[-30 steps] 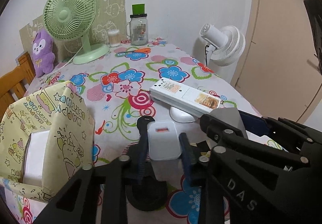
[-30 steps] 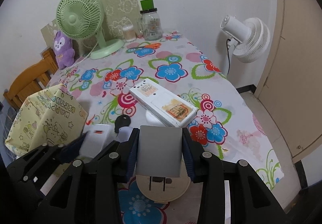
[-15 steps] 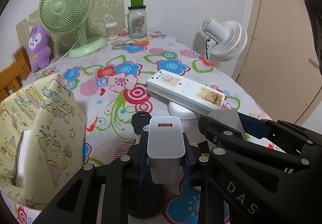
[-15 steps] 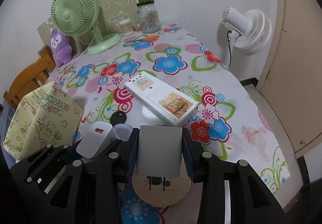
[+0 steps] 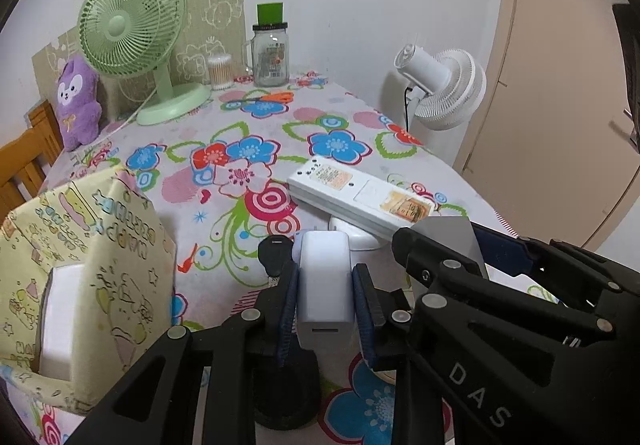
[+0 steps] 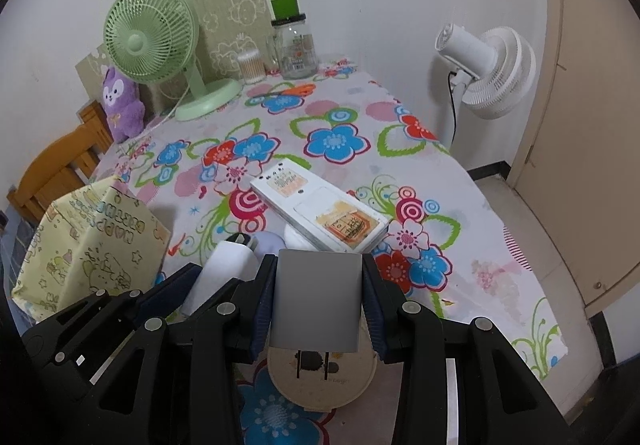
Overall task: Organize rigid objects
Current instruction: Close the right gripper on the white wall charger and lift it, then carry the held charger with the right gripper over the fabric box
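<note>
Chargers are mid-carry: left tool point(image 5: 325, 295) clamps the white charger point(image 5: 325, 285), right tool point(image 6: 316, 305) clamps the grey charger point(image 6: 317, 301); next, probably lower both into the yellow fabric bin point(image 5: 80, 265) at near left.

The letters "DAS" stand in white on the black right gripper point(image 5: 448, 241), seen from the left wrist camera. The yellow bag point(image 5: 80, 265) has printed cartoon letters on it, but they are turned and too wobbly to read. The white box point(image 6: 320, 211) has two stickers with tiny print, too small to read. The jar point(image 5: 271, 55) has a label, also too small to read.
</note>
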`<action>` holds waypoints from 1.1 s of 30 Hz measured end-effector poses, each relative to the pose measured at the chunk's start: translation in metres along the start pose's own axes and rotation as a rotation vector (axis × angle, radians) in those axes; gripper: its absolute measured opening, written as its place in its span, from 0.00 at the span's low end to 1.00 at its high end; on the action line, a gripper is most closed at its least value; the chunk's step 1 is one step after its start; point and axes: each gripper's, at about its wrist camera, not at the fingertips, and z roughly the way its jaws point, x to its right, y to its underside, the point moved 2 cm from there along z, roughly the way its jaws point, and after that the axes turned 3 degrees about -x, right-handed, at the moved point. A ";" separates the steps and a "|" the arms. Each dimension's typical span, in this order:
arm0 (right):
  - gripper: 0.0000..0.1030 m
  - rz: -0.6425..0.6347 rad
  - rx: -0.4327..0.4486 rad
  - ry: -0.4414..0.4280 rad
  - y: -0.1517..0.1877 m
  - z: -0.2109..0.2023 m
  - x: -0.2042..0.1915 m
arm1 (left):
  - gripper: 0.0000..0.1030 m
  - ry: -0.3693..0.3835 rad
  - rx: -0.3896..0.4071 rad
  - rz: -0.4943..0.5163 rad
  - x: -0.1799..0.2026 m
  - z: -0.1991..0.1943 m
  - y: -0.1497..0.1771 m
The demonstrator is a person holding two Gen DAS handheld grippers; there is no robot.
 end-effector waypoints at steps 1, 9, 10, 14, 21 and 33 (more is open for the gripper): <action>0.42 0.000 0.006 0.003 -0.001 -0.003 -0.001 | 0.26 0.003 0.004 0.000 0.000 -0.002 -0.001; 0.42 -0.012 0.045 0.023 -0.005 -0.024 -0.008 | 0.26 0.008 0.032 0.009 0.001 -0.022 -0.006; 0.42 -0.013 0.051 0.024 -0.005 -0.028 -0.009 | 0.26 0.007 0.038 0.008 0.001 -0.025 -0.007; 0.42 -0.017 0.068 0.026 -0.007 -0.037 -0.013 | 0.26 0.005 0.053 0.009 -0.001 -0.034 -0.008; 0.42 -0.026 0.091 0.034 -0.011 -0.052 -0.023 | 0.26 0.006 0.076 0.011 -0.003 -0.052 -0.011; 0.42 -0.040 0.123 0.033 -0.021 -0.075 -0.039 | 0.26 -0.001 0.107 0.021 -0.009 -0.078 -0.021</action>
